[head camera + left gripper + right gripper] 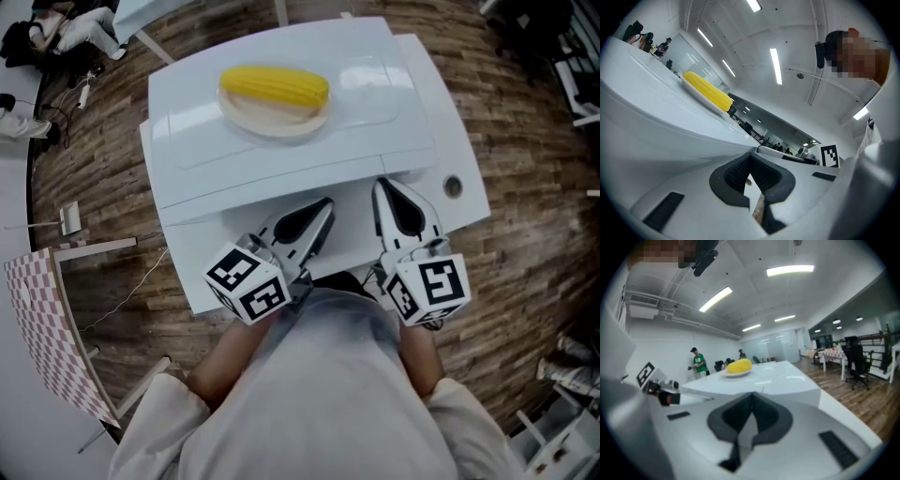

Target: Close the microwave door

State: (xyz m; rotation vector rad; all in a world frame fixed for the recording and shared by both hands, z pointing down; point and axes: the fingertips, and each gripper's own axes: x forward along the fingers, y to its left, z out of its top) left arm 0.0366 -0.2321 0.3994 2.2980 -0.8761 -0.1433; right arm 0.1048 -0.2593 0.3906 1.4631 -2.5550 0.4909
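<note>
Glossy white box-shaped microwave (pixel 375 103) stands just ahead of both grippers, its door not discernible from above. On its top, a smooth yellow corn cob (pixel 274 86) lies on a round cream plate (pixel 246 117). Left gripper (pixel 323 208) and right gripper (pixel 382 190) have their ribbed black jaws together, holding nothing.

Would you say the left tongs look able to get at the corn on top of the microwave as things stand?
Probably yes. The corn lies uncovered on its plate on top of the microwave, and nothing stands between it and the left tongs, which are shut and empty near the front.
</note>
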